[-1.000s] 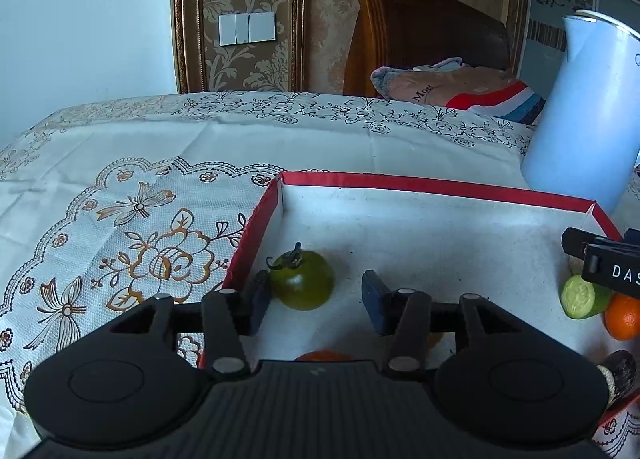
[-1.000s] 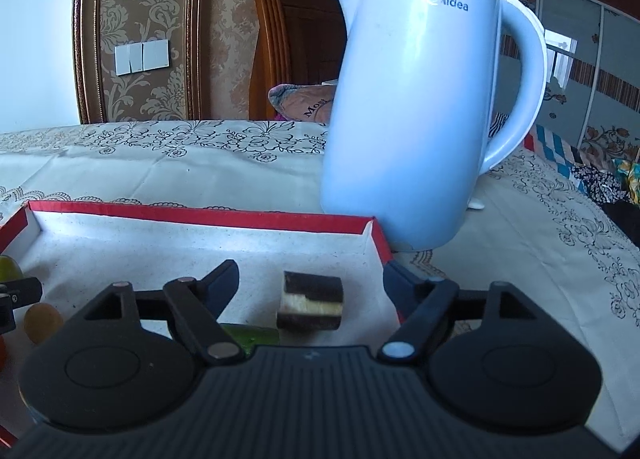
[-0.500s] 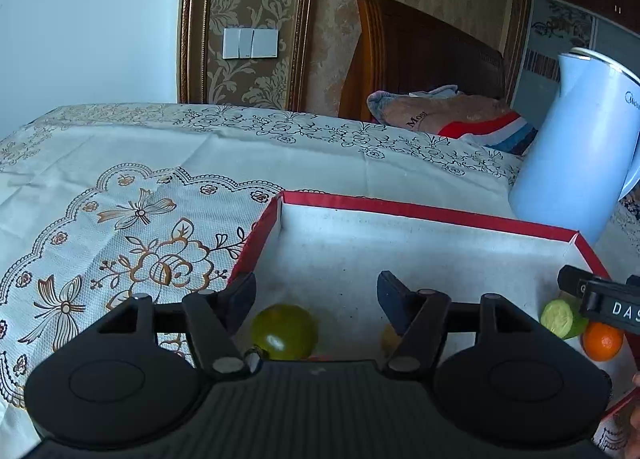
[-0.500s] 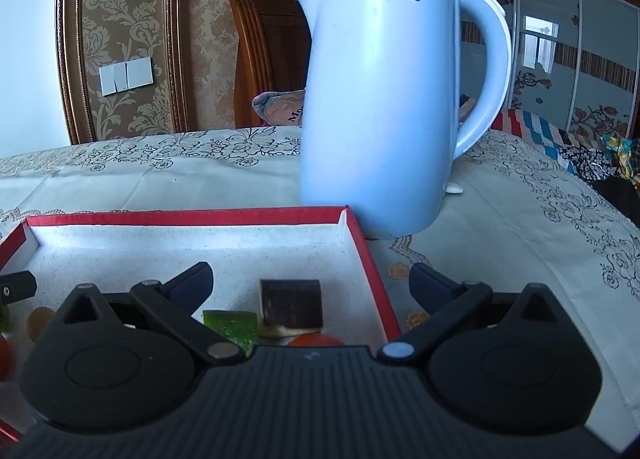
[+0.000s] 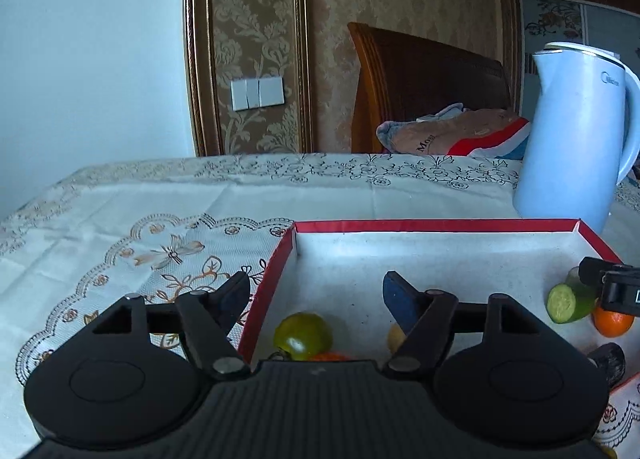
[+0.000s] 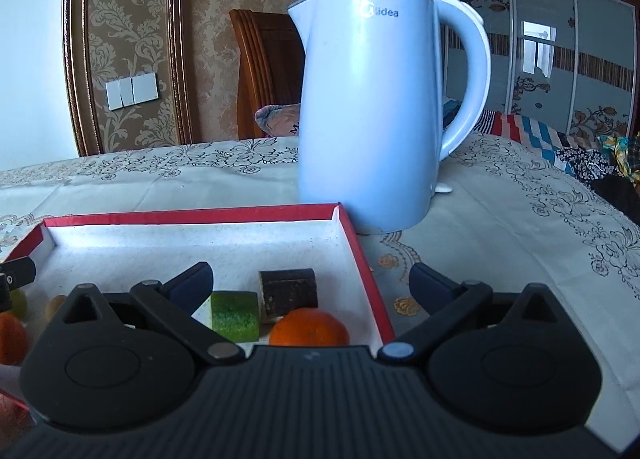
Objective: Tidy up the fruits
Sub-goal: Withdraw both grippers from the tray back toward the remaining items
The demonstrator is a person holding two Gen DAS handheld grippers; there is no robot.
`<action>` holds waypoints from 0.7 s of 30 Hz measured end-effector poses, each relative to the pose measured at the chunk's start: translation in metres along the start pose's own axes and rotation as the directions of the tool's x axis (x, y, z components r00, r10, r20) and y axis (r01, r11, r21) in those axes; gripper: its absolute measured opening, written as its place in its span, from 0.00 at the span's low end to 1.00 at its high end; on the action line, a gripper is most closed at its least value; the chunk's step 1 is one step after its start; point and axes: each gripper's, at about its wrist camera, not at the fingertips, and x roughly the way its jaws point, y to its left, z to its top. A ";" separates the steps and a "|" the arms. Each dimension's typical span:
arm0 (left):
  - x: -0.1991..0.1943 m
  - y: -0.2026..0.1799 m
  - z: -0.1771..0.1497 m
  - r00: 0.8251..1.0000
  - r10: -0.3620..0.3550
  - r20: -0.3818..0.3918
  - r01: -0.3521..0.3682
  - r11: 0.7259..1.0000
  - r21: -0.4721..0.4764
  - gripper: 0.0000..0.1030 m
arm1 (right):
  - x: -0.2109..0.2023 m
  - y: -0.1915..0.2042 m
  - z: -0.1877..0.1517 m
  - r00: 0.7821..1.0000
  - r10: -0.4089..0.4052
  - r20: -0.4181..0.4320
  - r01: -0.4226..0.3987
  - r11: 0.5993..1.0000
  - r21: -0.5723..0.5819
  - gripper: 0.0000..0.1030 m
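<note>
A red-rimmed shallow box [image 5: 440, 225] with a white floor holds the fruit. In the left wrist view a green tomato [image 5: 303, 335] lies near its left wall, with a cucumber piece [image 5: 566, 301] and an orange [image 5: 612, 323] at the right. My left gripper [image 5: 316, 295] is open and empty, above and behind the tomato. In the right wrist view a cucumber piece [image 6: 234, 315], a dark brown block [image 6: 288, 293] and an orange [image 6: 308, 333] lie in the box's right corner [image 6: 360, 255]. My right gripper [image 6: 310, 283] is open and empty above them.
A pale blue electric kettle [image 6: 368, 107] stands just behind the box's right corner; it also shows in the left wrist view [image 5: 576, 135]. The box sits on a patterned tablecloth [image 5: 120, 235]. A wooden chair [image 5: 424, 79] with a bundle of cloth is behind the table.
Both grippers have drawn back and risen. The left jaws opened wider and left the green tomato lying in the box. The orange came into the right wrist view.
</note>
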 end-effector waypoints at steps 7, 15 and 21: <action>-0.028 0.002 -0.009 0.999 -0.038 0.004 0.038 0.999 -0.004 0.72 | -0.026 -0.007 -0.009 0.998 0.058 0.025 -0.059 0.997 0.040 1.00; -0.061 0.004 -0.025 0.996 -0.083 0.017 0.084 0.996 -0.029 0.77 | -0.063 -0.014 -0.032 0.991 0.131 0.035 -0.133 0.989 0.066 1.00; -0.074 0.003 -0.037 0.991 -0.129 -0.023 0.129 0.991 -0.029 0.77 | -0.084 -0.014 -0.046 0.990 0.137 0.036 -0.138 0.990 0.025 1.00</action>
